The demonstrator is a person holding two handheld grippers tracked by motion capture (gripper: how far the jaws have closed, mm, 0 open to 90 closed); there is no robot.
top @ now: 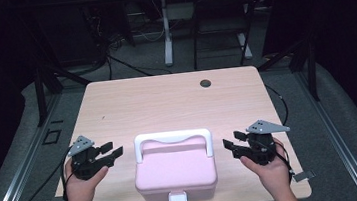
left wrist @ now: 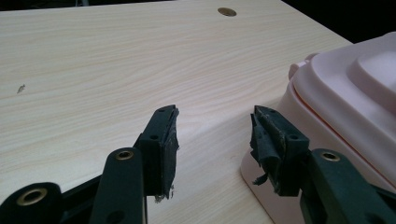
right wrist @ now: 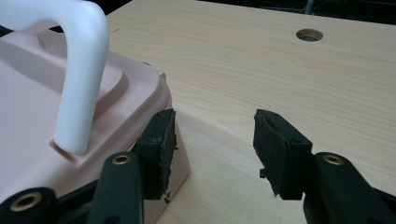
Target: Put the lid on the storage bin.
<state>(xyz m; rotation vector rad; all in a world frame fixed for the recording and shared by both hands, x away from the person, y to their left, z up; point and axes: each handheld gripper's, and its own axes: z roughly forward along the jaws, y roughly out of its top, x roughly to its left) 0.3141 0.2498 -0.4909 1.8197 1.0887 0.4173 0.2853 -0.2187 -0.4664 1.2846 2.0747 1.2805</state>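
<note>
A pink lidded box (top: pixel 175 170) with a raised white handle (top: pixel 172 138) and a white front latch (top: pixel 178 198) sits near the table's front edge. My left gripper (top: pixel 115 151) is held just left of it, jaws apart with nothing between them; the box's side (left wrist: pixel 345 112) lies to the right of its fingertips (left wrist: pixel 215 133). My right gripper (top: pixel 230 144) hovers just right of the box, also open and empty. In the right gripper view (right wrist: pixel 215 135) the box corner (right wrist: pixel 154 98) and handle (right wrist: pixel 79 70) stand at the left.
The light wood table (top: pixel 166 101) has a round cable hole (top: pixel 206 83) at the back right. Beyond the far edge are dark stands, cables and a white desk leg (top: pixel 166 36). Metal rails run along both sides on the floor.
</note>
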